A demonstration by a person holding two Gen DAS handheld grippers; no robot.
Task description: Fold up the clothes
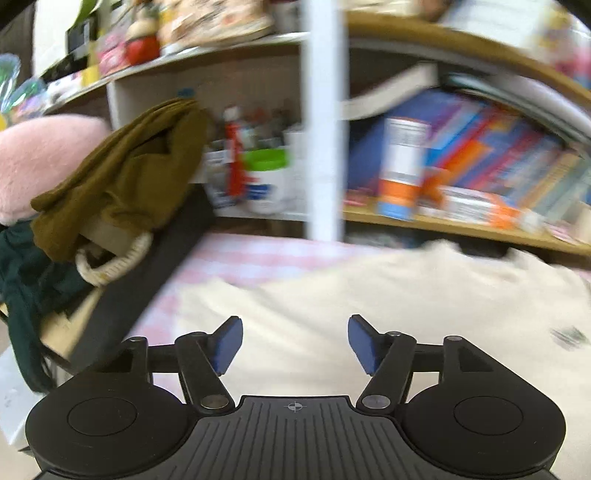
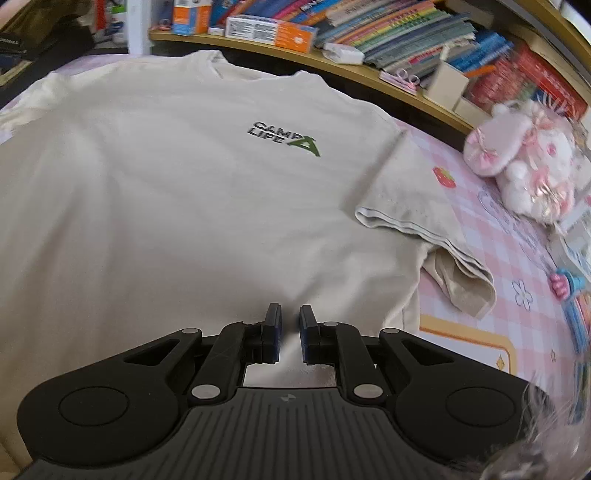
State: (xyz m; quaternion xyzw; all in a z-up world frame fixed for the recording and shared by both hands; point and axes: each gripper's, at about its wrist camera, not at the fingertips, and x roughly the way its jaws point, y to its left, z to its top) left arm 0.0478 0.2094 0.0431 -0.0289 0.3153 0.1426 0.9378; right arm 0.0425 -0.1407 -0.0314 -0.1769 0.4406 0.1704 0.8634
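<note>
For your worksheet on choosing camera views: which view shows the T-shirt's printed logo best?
The right wrist view: the logo on the cream T-shirt is sharp and readable. The left wrist view shows only a blurred dark smudge.

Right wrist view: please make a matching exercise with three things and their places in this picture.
Things:
1. cream cotton T-shirt
2. pink plush toy
3. orange and white cardboard box

Places:
A. on the wooden shelf
B. at the right, on the pink checked cover
C. spread flat in the middle

Pairs: 1-C, 2-B, 3-A
</note>
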